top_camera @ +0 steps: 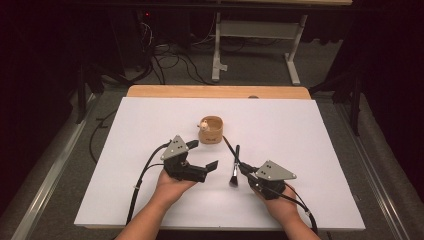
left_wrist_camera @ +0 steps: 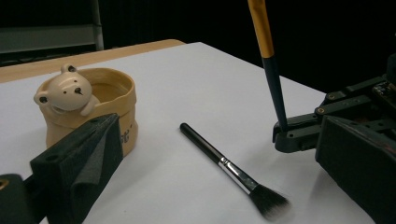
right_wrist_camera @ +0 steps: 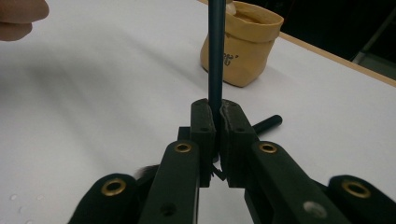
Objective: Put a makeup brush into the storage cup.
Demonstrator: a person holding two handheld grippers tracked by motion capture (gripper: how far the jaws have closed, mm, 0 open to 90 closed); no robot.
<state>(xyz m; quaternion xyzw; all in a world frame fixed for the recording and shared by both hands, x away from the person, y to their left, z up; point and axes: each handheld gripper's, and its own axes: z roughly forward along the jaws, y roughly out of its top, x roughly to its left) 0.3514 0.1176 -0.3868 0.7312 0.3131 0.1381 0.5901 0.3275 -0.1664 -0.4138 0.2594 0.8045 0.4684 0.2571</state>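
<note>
At the left, my left gripper (top_camera: 202, 159) hovers with jaws wide apart and empty beside the bear cup (top_camera: 211, 129), apparently ready to steady it. The makeup brush (top_camera: 235, 167) lies flat between my hands, awaiting its turn. At the right, my right gripper (top_camera: 243, 169) has its jaws clamped on a dark pencil (top_camera: 229, 146), angled toward the cup, presumably to drop it in.
</note>
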